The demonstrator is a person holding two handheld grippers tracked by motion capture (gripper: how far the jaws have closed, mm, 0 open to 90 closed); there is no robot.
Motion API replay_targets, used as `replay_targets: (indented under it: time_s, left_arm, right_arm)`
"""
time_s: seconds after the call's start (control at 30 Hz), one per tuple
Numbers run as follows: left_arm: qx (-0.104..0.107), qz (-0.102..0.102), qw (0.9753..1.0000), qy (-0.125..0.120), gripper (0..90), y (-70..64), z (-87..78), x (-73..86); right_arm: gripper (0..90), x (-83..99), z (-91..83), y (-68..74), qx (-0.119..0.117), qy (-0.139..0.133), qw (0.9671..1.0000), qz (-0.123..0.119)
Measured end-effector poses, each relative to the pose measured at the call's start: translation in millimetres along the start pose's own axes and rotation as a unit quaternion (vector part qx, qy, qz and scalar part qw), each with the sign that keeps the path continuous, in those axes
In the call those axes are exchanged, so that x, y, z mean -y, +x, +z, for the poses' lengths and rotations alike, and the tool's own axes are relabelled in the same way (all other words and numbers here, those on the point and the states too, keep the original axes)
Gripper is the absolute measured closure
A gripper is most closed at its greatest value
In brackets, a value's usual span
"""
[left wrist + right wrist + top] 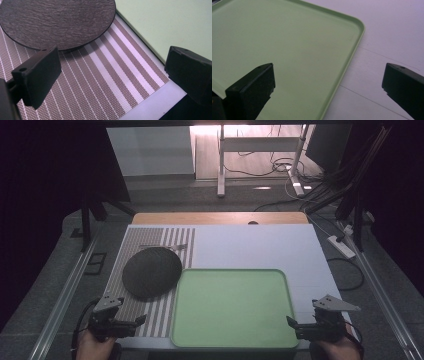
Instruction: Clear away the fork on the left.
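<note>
Two tools are held low at the near edge of the counter, one at each near corner. The left tool is seen in the high view above the near end of a striped placemat, and in the left gripper view its jaws stand wide apart with nothing between them, the brown and white stripes of the placemat showing in the gap. A dark round plate with a rough, slate-like surface is set on the placemat near the counter's left edge, roughly midway between the near and far edges; its right side lies just beside the far left corner of a green tray, and whether the two touch cannot be told. In the left gripper view the plate is seen just beyond the jaws, apart from them. The right tool is held at the near right corner of the tray, which lies along the near edge of the counter to the right of the placemat. In the right gripper view its jaws are also wide apart and hold nothing, with the tray's raised rim and the white counter surface seen between them.
</note>
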State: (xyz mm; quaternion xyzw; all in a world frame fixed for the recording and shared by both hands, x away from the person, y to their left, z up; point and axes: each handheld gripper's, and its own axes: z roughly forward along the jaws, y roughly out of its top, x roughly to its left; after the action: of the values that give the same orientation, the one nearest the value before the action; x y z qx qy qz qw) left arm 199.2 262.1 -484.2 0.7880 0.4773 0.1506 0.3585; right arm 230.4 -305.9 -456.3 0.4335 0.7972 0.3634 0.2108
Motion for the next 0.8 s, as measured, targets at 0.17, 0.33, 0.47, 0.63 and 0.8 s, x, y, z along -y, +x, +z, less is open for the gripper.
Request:
replay_targets:
  time_s: [0.17, 0.33, 0.47, 0.63, 0.8]
  left_arm:
    - [0.003, 0.008, 0.9999, 0.008, 1.8, -1.0, 0.8, -0.3]
    - [0.007, 0.015, 0.9998, 0.012, 2.5, -1.9, 1.8, -0.8]
    - [0.005, 0.019, 0.9997, 0.017, 2.6, -3.0, 2.7, -1.3]
    - [0.006, 0.017, 0.9997, 0.019, 2.6, -2.2, 3.1, -1.7]
    - [0.015, 0.025, 0.9993, 0.025, 0.5, -2.9, 4.1, -3.2]
  right_arm:
    - [0.0, -0.7, 1.2, 0.3, -0.002, 0.004, 1.0000, -0.002]
    - [0.0, -0.7, 1.9, -1.1, -0.007, 0.007, 0.9999, 0.004]
    - [0.0, -0.7, 2.1, -1.7, -0.006, 0.008, 0.9999, 0.008]
    - [0.0, -0.9, 2.1, -1.3, -0.006, 0.012, 0.9999, 0.004]
    - [0.0, -0.8, 2.7, -0.8, -0.005, 0.011, 0.9999, 0.002]
